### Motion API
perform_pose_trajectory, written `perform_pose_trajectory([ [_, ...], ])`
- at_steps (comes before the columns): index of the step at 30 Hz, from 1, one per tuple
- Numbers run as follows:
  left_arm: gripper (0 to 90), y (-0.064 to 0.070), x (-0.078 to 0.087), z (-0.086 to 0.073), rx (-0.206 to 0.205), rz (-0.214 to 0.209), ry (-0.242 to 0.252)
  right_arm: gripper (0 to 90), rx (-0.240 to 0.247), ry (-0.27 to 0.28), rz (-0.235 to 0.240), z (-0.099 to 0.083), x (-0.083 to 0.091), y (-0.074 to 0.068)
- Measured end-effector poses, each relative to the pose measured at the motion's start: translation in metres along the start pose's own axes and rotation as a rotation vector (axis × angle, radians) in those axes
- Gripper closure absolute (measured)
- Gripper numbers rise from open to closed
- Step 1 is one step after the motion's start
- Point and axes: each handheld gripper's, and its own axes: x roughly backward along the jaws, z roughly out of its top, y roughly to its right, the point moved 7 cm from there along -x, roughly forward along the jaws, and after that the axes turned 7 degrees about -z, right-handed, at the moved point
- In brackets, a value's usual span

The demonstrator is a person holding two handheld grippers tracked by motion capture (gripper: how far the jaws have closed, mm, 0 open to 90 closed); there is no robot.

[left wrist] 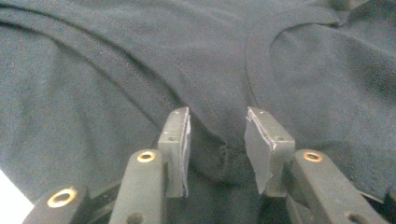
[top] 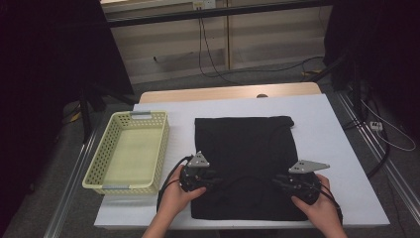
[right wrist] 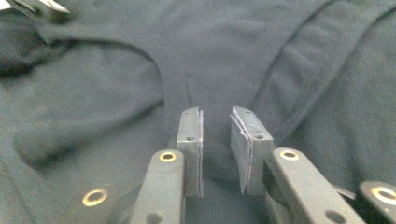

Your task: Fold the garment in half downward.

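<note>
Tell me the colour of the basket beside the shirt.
Pale yellow basket, clearest in the high view.

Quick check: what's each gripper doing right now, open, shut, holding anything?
Left gripper: open, jaws apart over a fold of the black shirt.
Right gripper: open with a narrower gap, jaws astride shirt fabric, not clamped.

Readable text: none could be made out in any view.
Black garment (top: 245, 158): carried no print, label or brand that could be read.
Yellow basket (top: 110, 133): bore no lettering or numbers.
Grippers' grey plates: showed no legible marking.
</note>
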Motion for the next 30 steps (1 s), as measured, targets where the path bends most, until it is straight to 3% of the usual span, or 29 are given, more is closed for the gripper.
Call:
perform_pose_trajectory([
  [12,84.5,0.003,0.002,-0.002,0.004,-0.023,-0.009,84.2,-0.005,0.006,0.019,-0.001,0.002,0.001],
  [24,88.6,0.010,0.016,0.009,0.008,-0.048,0.055,84.7,-0.024,0.066,0.033,0.006,0.014,0.003],
  [30,88.7,0.009,0.016,0.009,0.009,-0.054,0.049,84.7,-0.029,0.080,0.037,0.007,0.017,0.003],
])
